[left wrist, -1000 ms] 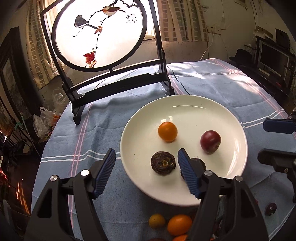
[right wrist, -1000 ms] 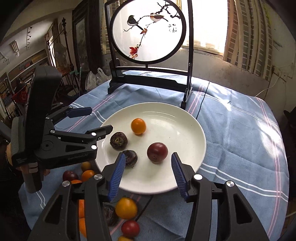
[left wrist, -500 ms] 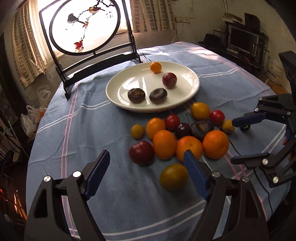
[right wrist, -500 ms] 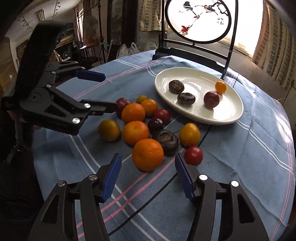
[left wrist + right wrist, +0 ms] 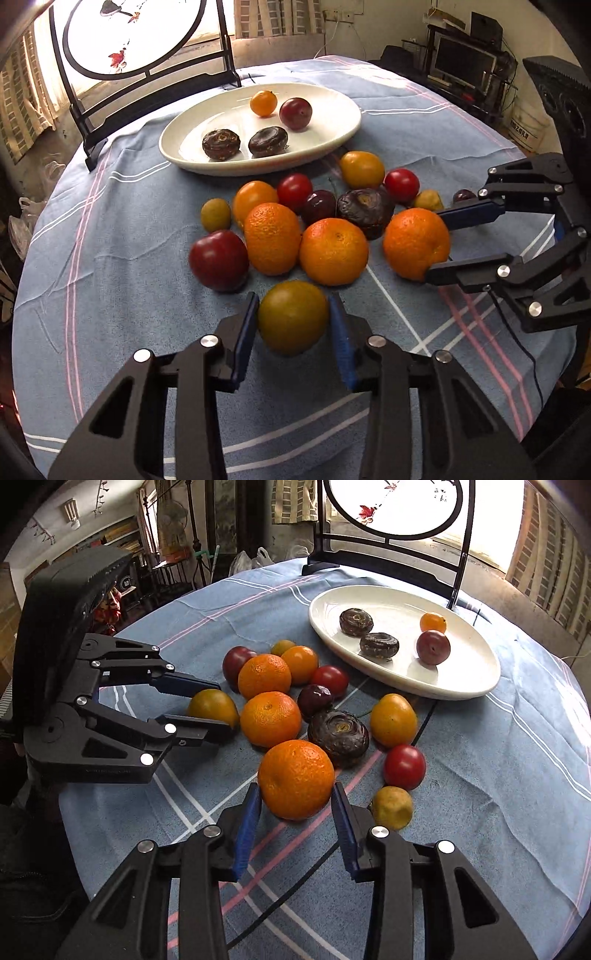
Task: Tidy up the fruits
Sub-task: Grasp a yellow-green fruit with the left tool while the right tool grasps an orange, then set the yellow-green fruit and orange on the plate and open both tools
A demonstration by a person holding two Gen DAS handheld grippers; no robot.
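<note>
Sunlit counter [image 5: 110, 280]: both tools are now flanking fruit, left tool [image 5: 292, 325] gripping the yellow-green fruit [image 5: 292, 321], right tool [image 5: 295, 805] hugging the orange [image 5: 295, 778], plate [image 5: 332, 136] at twelve o'clock next.

Both cams sit low, right behind their own claw, looking forward across the counter [image 5: 110, 280]. The left wrist view comes at the fruit pile from one side, up close, and the right wrist view comes from the other side. They share the white plate [image 5: 332, 136] [image 5: 476, 686], the round screen [image 5: 129, 37] [image 5: 399, 509] behind it, and each catches the other claw.
</note>
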